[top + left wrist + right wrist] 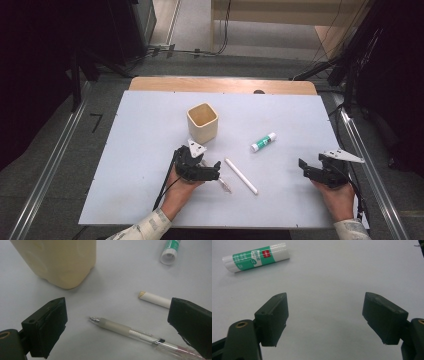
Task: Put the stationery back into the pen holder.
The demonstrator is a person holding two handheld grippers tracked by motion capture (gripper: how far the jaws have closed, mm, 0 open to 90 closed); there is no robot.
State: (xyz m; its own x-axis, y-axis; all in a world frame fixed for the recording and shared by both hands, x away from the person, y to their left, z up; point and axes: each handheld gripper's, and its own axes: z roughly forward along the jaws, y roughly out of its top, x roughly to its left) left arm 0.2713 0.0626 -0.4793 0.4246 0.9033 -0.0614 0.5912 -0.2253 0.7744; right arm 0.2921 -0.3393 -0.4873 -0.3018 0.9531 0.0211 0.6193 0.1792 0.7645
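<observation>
- Clear plastic gel pen (130, 331) with a frosted grip lies flat on the grey-white table (130, 150), its tip pointing toward the cream cup (202, 122).
- Left gripper (117, 322): jaws spread wide, one on each side of the pen, neither touching it. The pen's rear end passes under the jaw on the right of the left gripper view.
- In the high view the left gripper (216, 170) sits just in front of the cup, with the pen (223, 181) at its jaw tips.
- White stick (155, 299), with a tan end, lies beside the pen and apart from it; its far end is hidden behind the same jaw. In the high view it (241, 176) lies diagonally, right of the pen.
- Glue stick (255, 257), green and white, lies on its side farther back on the table, well apart from both grippers.
- Right gripper (325, 317): jaws spread wide over bare table, holding nothing. In the high view it (303, 166) rests near the table's right edge.
</observation>
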